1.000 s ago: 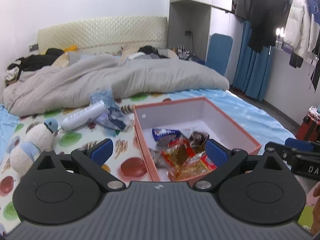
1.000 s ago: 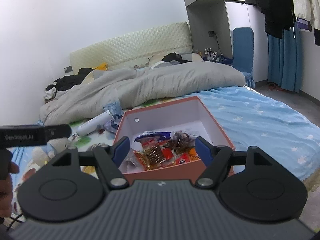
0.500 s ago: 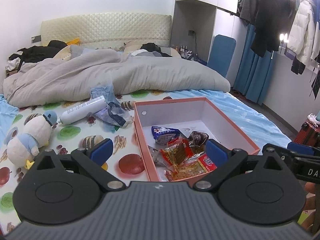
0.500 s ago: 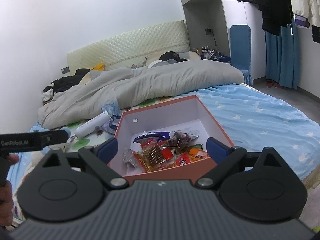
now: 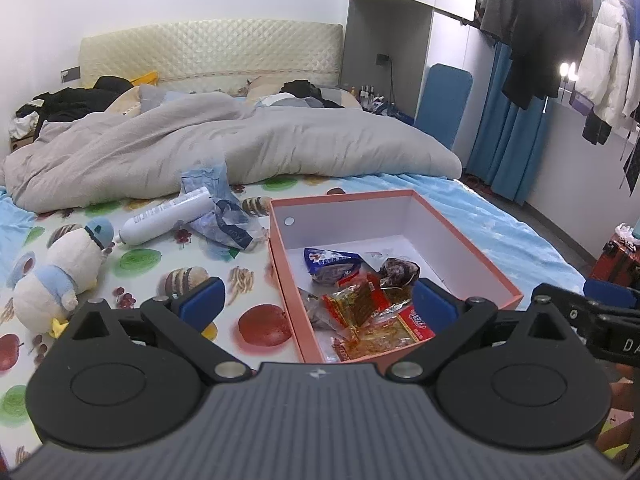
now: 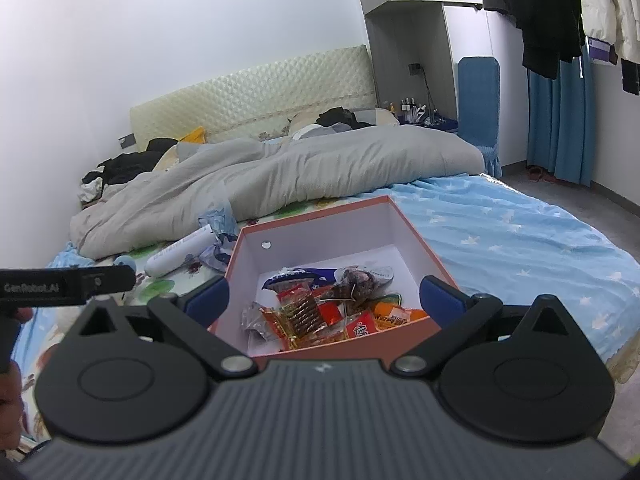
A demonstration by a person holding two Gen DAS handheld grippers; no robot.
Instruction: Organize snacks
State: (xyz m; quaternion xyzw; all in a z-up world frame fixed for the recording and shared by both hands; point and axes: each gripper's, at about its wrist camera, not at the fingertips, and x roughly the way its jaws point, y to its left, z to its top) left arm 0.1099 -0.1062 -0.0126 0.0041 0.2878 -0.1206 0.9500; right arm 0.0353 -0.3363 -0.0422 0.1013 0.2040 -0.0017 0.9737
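Observation:
A pink open box (image 5: pixel 460 236) lies on the bed and holds several wrapped snacks (image 5: pixel 364 308): a blue packet, red and orange packets and a dark one. The box (image 6: pixel 416 236) and the snacks (image 6: pixel 320 312) also show in the right wrist view. My left gripper (image 5: pixel 316 304) is open and empty, held above the box's near left corner. My right gripper (image 6: pixel 324 300) is open wide and empty, held over the box's near edge. Each gripper's body shows at the edge of the other's view.
A white bottle (image 5: pixel 168 216), a crumpled blue bag (image 5: pixel 220 220) and a plush penguin (image 5: pixel 64 268) lie on the fruit-print sheet left of the box. A grey duvet (image 5: pixel 220 148) lies behind. A blue star sheet (image 6: pixel 520 236) is to the right. Clothes hang at far right.
My right gripper has opened wider. Both grippers have drawn back and risen a little from the box. The snacks have not moved.

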